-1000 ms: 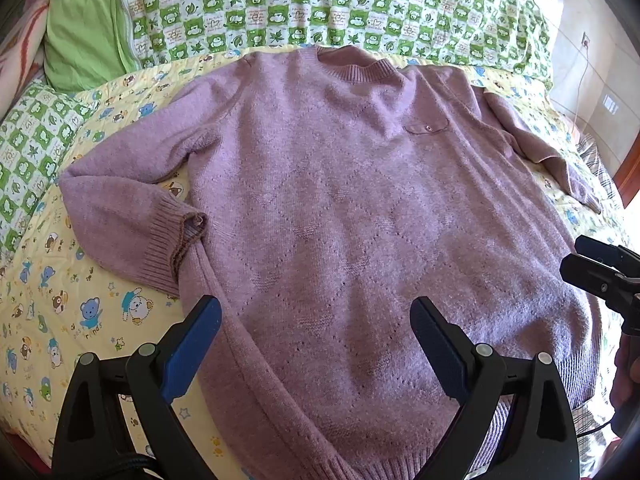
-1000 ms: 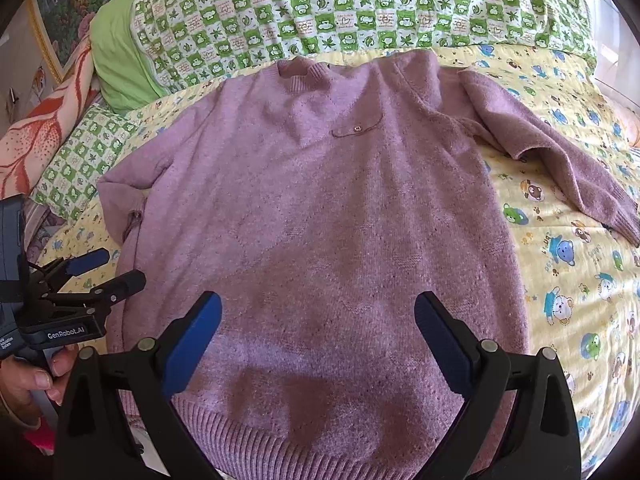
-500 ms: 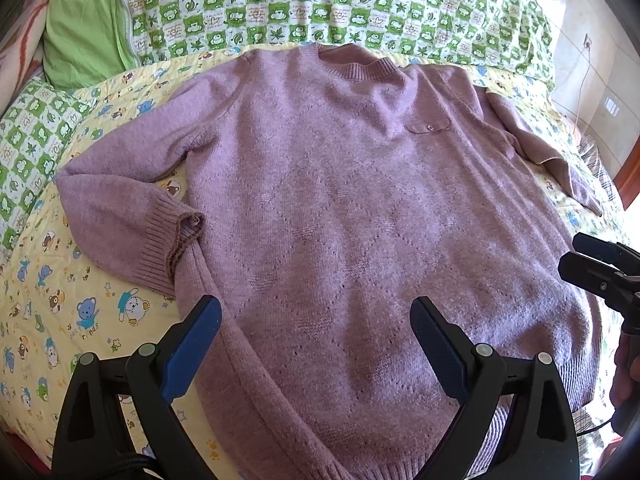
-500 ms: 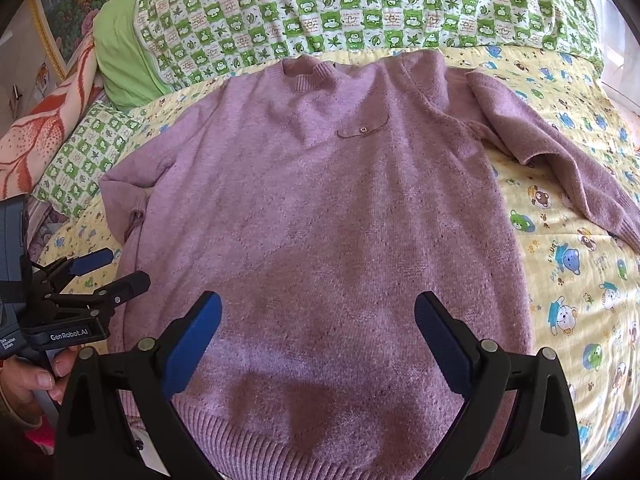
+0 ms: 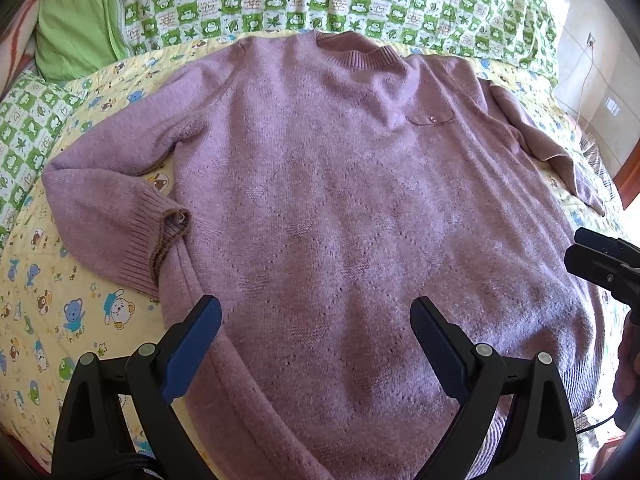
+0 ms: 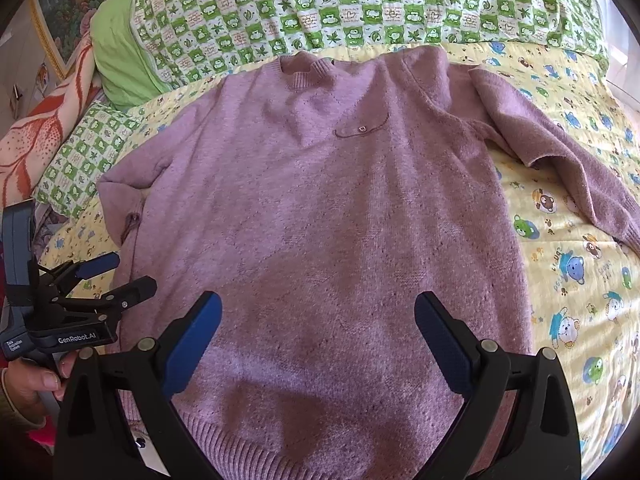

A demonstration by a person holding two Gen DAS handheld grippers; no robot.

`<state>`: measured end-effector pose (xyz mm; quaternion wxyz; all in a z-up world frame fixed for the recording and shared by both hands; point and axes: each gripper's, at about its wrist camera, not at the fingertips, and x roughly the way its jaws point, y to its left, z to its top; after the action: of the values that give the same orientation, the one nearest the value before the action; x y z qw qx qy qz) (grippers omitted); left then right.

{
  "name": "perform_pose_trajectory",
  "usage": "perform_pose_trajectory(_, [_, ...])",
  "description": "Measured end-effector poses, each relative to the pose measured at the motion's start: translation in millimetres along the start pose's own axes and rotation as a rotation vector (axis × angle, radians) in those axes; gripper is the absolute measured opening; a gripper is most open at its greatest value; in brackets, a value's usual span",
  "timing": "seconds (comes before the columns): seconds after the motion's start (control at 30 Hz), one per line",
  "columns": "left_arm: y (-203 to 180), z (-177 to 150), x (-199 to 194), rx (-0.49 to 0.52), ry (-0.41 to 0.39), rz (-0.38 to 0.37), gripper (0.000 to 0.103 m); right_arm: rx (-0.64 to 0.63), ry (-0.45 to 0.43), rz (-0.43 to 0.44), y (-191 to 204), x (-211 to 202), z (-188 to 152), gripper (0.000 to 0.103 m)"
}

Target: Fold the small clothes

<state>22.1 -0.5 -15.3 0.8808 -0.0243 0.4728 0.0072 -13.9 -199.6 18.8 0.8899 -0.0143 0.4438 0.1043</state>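
Observation:
A mauve knit sweater [image 5: 340, 208] lies flat and face up on the bed, collar far from me, hem near; it also shows in the right wrist view [image 6: 320, 220]. Its left sleeve [image 5: 108, 208] is bent back, cuff beside the body. Its right sleeve [image 6: 560, 160] stretches out to the right. My left gripper [image 5: 316, 328] is open and empty above the lower left of the sweater. My right gripper [image 6: 318, 324] is open and empty above the hem. Each gripper shows at the edge of the other's view: the right one [image 5: 600, 260], the left one [image 6: 108, 276].
The bed has a yellow cartoon-print sheet [image 6: 580, 280]. A green checked quilt [image 6: 360, 4] and a green pillow [image 5: 76, 28] lie along the far side. A small checked pillow [image 5: 24, 132] sits at the left. A wall with a socket and cable [image 5: 588, 64] is at the right.
Both grippers have drifted slightly, so the sweater sits a little lower in both views. Nothing was taken hold of; the sweater has not moved.

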Motion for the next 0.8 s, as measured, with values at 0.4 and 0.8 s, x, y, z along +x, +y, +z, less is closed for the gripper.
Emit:
perform_pose_trajectory(0.4, [0,14,12,-0.017,0.004,-0.017,0.096,0.016,0.038,0.03,-11,10,13,0.097])
perform_pose_trajectory(0.8, [14,52,25,-0.053,0.009,-0.056,0.096,0.007,0.044,0.052,-22,23,47,0.097])
